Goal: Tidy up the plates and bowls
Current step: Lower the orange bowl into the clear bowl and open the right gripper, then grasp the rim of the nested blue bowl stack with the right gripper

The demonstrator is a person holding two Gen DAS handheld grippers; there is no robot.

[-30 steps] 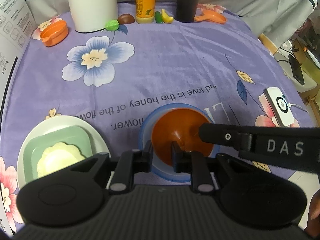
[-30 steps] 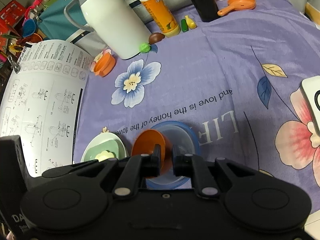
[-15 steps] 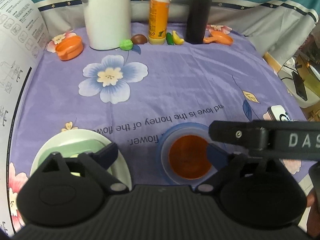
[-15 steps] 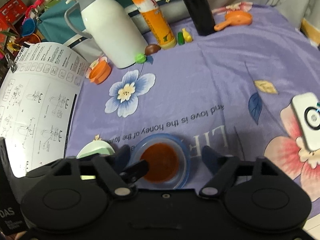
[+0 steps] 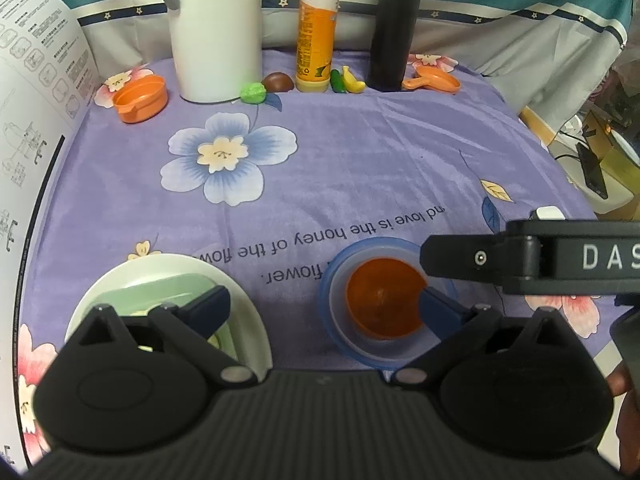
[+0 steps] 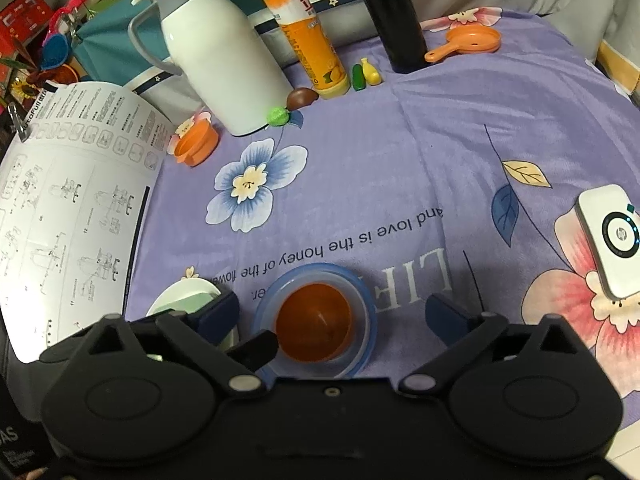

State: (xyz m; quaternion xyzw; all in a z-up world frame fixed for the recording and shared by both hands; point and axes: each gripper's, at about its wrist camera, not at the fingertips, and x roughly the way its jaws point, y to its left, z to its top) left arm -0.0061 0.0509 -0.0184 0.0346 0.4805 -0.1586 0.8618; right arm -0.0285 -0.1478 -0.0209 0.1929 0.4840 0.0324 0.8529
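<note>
An orange bowl [image 5: 382, 300] sits flat inside a blue bowl [image 5: 332, 272] near the table's front edge. My left gripper [image 5: 326, 308] hangs over the pair with its jaws opening wide. The stack lies between them and the pads do not press on it. My right gripper [image 6: 332, 314] is above the same orange bowl [image 6: 316, 320] and blue bowl [image 6: 316, 270], jaws likewise opening, holding nothing. To the left, a white plate [image 5: 120, 276] carries a green square dish [image 5: 160, 292], partly hidden by my left finger.
Along the back stand a white thermos [image 5: 216, 28], an orange bottle [image 5: 316, 32], a dark cylinder [image 5: 394, 32], an orange cup [image 5: 140, 98], an orange toy pan [image 5: 434, 80] and small toy fruits. A printed sheet [image 6: 68, 208] lies left, a white device [image 6: 612, 240] right.
Both grippers were shut on the tilted orange bowl's rim and have let go, opening wide. The orange bowl now rests level in the blue bowl. The left gripper has drawn back a little.
</note>
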